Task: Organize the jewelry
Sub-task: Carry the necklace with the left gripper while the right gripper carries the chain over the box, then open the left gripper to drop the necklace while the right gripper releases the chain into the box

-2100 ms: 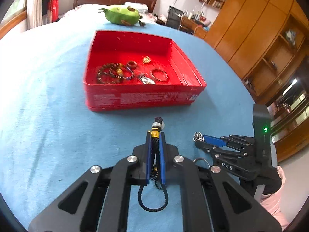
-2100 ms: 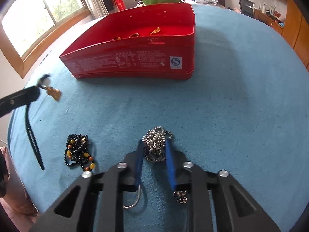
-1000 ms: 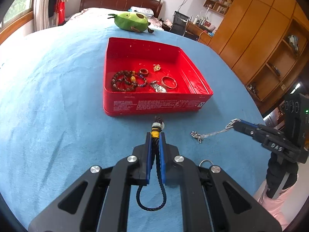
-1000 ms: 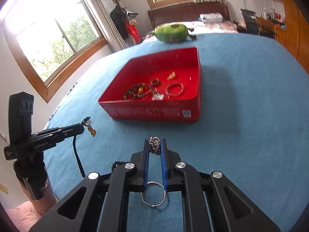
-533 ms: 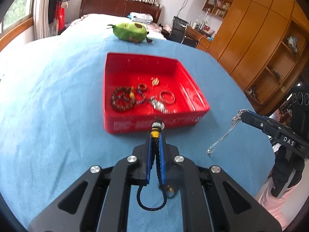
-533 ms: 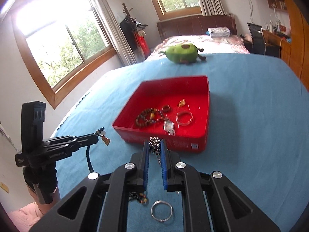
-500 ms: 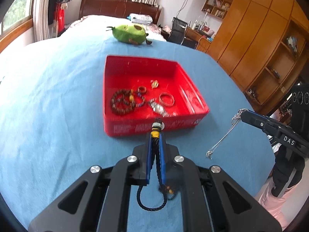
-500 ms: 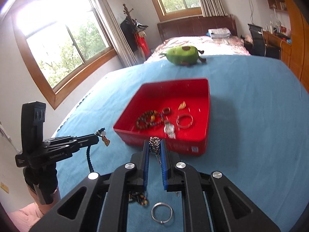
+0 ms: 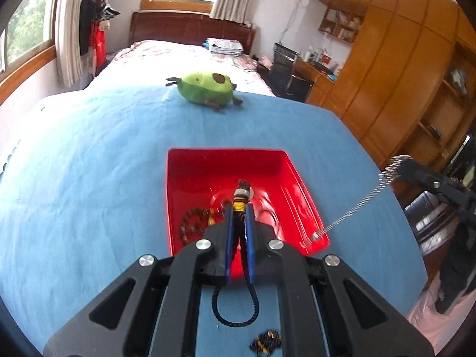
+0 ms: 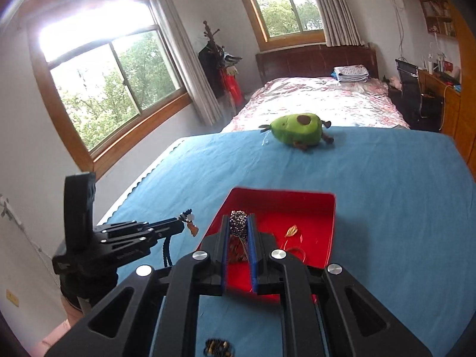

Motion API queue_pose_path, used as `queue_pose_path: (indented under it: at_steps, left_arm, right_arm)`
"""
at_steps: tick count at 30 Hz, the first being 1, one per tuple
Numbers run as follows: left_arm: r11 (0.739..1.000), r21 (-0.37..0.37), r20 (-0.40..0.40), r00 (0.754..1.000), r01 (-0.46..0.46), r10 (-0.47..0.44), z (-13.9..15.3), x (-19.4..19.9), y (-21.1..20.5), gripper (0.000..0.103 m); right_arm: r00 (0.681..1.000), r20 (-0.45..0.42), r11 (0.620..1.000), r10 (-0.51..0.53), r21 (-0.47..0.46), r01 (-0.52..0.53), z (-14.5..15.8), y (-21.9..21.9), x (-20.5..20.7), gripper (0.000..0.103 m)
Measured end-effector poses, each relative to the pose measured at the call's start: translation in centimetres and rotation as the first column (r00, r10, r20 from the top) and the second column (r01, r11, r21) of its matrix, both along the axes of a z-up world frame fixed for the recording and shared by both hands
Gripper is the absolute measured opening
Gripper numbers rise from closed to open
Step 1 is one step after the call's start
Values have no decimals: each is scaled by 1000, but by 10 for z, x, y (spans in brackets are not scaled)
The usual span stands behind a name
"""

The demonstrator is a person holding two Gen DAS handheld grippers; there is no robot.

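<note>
A red tray (image 9: 300,184) sits on the blue cloth and holds a brown bead bracelet (image 9: 190,223) and a gold charm (image 10: 291,231). My left gripper (image 9: 239,208) is shut on a black cord necklace (image 9: 238,312) with a gold-wound top, high over the tray's near side. My right gripper (image 10: 238,223) is shut on a silver chain (image 10: 238,221), also above the tray. In the left wrist view the chain (image 9: 357,205) hangs from the right gripper down toward the tray's right rim. A black bead bracelet (image 9: 265,338) lies on the cloth below; it also shows in the right wrist view (image 10: 218,346).
A green avocado plush (image 9: 205,87) lies at the far edge of the blue cloth (image 9: 74,178). A bed (image 10: 315,101) stands beyond it, windows to the left, wooden cabinets (image 9: 401,74) and a desk to the right.
Both grippers have risen and moved forward over the red tray with their necklaces. The silver chain now dangles freely toward the tray's right rim.
</note>
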State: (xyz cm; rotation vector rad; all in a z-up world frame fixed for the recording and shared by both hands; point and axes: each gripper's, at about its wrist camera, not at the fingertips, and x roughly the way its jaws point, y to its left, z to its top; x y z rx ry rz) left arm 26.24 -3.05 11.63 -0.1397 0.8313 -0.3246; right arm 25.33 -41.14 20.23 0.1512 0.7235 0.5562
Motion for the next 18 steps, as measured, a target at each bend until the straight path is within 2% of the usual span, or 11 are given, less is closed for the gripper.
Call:
queue_pose_path:
  at_steps: [5, 11, 18]
  left_arm:
    - [1000, 2, -39, 999, -12, 12, -16, 48, -2, 6]
    - [1000, 23, -63, 998, -17, 19, -39, 92, -9, 6]
    - [998, 47, -112, 993, -37, 42, -70, 131, -12, 6]
  right_arm:
    - [998, -55, 999, -32, -21, 31, -18, -1, 42, 11]
    - [992, -114, 998, -53, -30, 50, -55, -4, 88, 11]
    - [983, -166, 996, -79, -46, 73, -90, -5, 124, 11]
